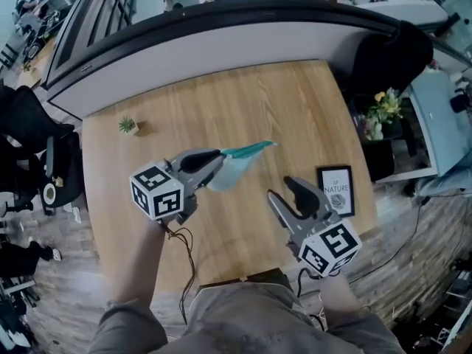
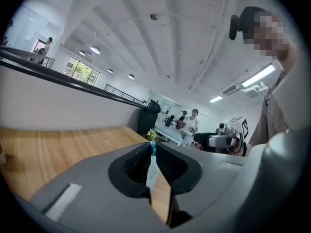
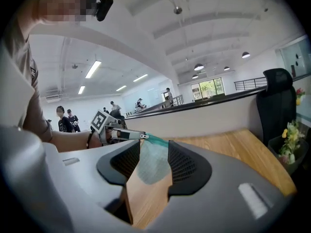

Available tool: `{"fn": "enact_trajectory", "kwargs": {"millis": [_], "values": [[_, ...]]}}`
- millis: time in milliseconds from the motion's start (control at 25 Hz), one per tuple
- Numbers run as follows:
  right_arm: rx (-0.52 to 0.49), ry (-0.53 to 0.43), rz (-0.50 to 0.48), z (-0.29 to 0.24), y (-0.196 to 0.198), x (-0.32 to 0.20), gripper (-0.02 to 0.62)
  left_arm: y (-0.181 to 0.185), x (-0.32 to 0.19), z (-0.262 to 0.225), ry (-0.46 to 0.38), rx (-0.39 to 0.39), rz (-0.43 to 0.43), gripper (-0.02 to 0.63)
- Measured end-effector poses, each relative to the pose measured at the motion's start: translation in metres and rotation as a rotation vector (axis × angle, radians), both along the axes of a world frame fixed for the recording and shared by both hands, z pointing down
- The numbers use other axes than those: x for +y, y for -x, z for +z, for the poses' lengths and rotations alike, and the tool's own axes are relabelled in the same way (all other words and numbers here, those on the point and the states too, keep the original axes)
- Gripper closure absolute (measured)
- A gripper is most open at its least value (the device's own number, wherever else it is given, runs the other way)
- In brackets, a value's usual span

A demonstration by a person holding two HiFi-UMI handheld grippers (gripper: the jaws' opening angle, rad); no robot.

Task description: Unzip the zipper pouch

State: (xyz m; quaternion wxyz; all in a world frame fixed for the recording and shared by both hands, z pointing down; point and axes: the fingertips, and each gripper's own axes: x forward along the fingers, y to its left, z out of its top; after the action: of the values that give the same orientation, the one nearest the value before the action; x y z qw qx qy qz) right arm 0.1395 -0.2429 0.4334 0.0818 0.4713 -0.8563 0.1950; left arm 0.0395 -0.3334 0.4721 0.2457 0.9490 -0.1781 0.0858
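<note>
The left gripper point(image 1: 216, 167) jaws pinch the zipper pouch point(image 1: 237, 167); the right gripper point(image 1: 280, 189) jaws gape, apart from it.

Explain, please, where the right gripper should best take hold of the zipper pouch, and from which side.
Grip what looks like the small silver pull at the end of the teal zipper, right beside the left gripper, which is shut on the pouch and holds it up. The right gripper, jaws apart, faces the pouch's flat side, so come straight forward.
</note>
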Motion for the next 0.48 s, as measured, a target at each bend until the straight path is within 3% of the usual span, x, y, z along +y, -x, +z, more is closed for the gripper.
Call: {"fn": "enact_trajectory", "kwargs": {"millis": [240,480], "values": [[-0.028,-0.103,-0.093,-0.063,0.017,0.026,0.405,0.034,0.046,-0.062,0.021,0.057,-0.19,0.574],[-0.023,-0.187,-0.199,-0.105,0.044,0.051,0.405,0.075,0.093,-0.104,0.039,0.163,-0.328,0.572]]}}
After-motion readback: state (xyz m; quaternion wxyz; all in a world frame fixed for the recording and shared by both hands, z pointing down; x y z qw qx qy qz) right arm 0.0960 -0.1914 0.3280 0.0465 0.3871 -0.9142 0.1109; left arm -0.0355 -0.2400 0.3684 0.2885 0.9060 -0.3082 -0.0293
